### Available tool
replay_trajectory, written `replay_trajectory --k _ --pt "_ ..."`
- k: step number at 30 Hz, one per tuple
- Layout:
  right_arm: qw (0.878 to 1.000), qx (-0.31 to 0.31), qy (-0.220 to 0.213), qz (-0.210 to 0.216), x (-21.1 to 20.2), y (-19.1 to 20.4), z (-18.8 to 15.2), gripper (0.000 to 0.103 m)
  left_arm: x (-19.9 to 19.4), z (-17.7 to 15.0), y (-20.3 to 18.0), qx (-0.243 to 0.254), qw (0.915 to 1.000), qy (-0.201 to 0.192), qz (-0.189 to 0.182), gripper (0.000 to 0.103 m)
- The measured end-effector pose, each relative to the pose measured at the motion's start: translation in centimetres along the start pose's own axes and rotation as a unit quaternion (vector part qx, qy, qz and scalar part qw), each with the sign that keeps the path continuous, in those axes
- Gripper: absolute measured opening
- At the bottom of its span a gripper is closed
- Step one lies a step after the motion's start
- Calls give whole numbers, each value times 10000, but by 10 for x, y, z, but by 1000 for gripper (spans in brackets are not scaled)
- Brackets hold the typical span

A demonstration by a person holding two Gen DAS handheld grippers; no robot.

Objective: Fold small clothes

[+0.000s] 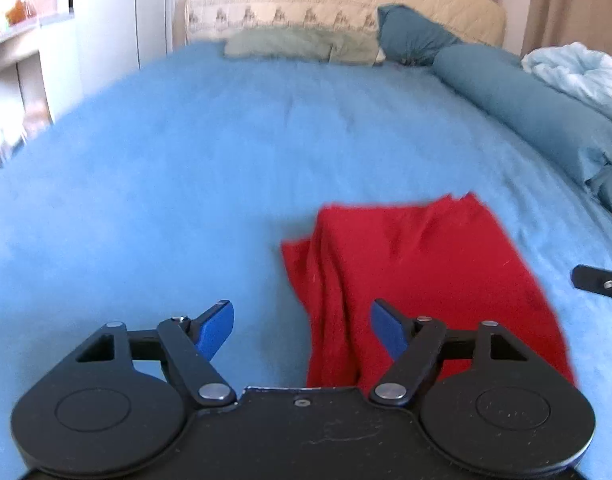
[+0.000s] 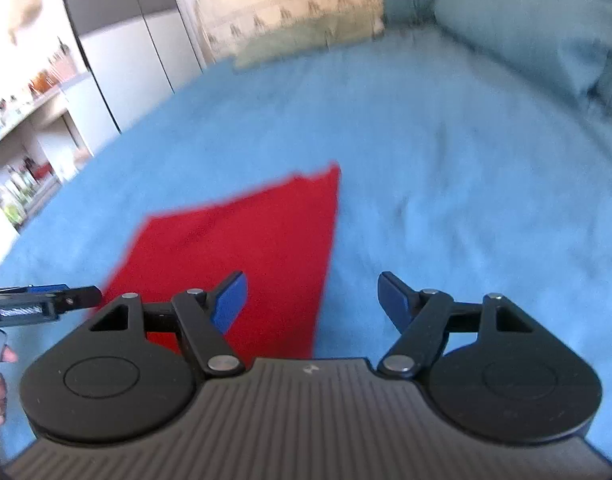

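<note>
A red garment (image 1: 421, 276) lies rumpled and partly folded on the blue bedspread (image 1: 166, 180). My left gripper (image 1: 302, 330) is open and empty, above the garment's near left edge. In the right wrist view the red garment (image 2: 242, 240) lies left of centre. My right gripper (image 2: 311, 306) is open and empty, above the garment's near right edge, with its left finger over the cloth. The right gripper's tip shows at the right edge of the left wrist view (image 1: 597, 282). The left gripper shows at the left edge of the right wrist view (image 2: 42, 304).
A teal rolled duvet (image 1: 525, 116) and a light blue blanket (image 1: 577, 72) lie at the bed's far right. A green pillow (image 1: 302, 46) and a beige quilted headboard (image 1: 345, 4) are at the back. White shelves and a wardrobe (image 2: 106, 60) stand to the left.
</note>
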State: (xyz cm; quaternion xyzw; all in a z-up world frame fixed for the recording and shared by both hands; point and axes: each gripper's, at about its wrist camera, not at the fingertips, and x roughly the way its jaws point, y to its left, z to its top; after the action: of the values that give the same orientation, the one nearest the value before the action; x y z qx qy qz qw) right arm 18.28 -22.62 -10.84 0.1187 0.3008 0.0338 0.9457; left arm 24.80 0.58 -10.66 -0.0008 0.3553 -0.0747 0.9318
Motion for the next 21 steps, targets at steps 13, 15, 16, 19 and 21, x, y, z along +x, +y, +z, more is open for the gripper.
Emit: replay_trajectory --k 13,15,16,19,21 --pt "9970 -431 -124 -629 -211 75 7 103 -215 1 -18 245 9975 -572 341 103" --pt "9969 -403 5 -674 -225 82 -4 103 -234 -12 -21 309 9970 -564 439 103" --pt "9965 -381 66 -735 -232 86 -10 103 -240 -17 -23 309 9968 -566 472 103" --pt "9955 -391 175 -849 -244 96 -29 103 -254 -36 -25 211 9973 -572 412 103" --pt "9948 -384 246 -913 -247 100 -39 103 -263 -47 -25 150 9977 -523 395 103"
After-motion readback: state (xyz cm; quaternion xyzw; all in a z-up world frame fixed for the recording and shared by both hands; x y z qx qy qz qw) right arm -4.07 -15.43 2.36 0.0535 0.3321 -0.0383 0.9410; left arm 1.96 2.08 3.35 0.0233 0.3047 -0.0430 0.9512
